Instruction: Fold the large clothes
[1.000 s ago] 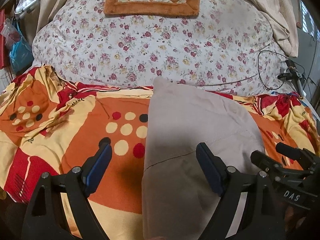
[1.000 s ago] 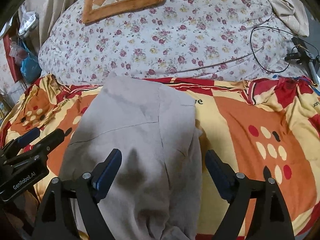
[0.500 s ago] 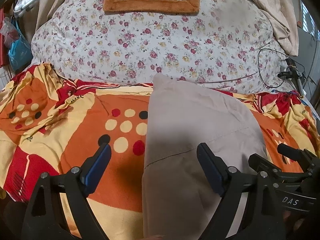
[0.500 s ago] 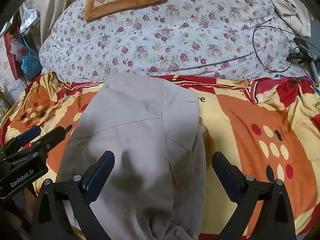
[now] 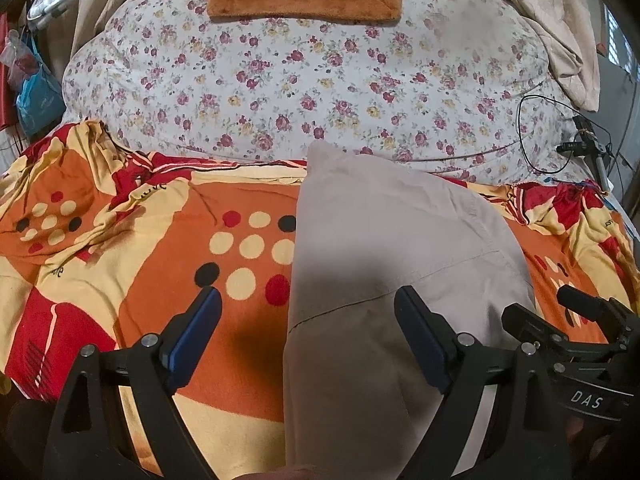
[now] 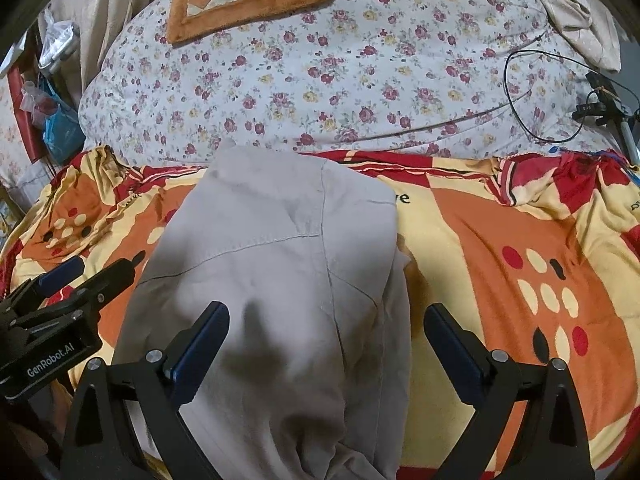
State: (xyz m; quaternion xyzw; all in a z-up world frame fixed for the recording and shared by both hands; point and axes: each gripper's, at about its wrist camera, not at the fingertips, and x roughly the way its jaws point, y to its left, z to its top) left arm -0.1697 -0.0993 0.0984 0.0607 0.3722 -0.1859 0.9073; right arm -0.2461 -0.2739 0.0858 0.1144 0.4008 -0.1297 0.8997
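1. Across the near half of the bed lies one orange-and-red blanket (image 5: 120,264); one floral quilt (image 5: 304,80) is heaped at the far side.
2. One beige garment (image 6: 280,264) rests on the blanket, centre, folded narrow.
3. We count two grippers: our right gripper (image 6: 326,344) has just widened and let go, so that fold looks finished; our left gripper (image 5: 308,332) gapes too, holding nothing.

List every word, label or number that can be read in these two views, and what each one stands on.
"DAS" on the right gripper body, seen in the left wrist view.
"GenRobot.AI" on the left gripper body, seen in the right wrist view.
"ve", the end of a word otherwise hidden by the beige garment, on the orange blanket.
Other small black script on the blanket: too small to read.
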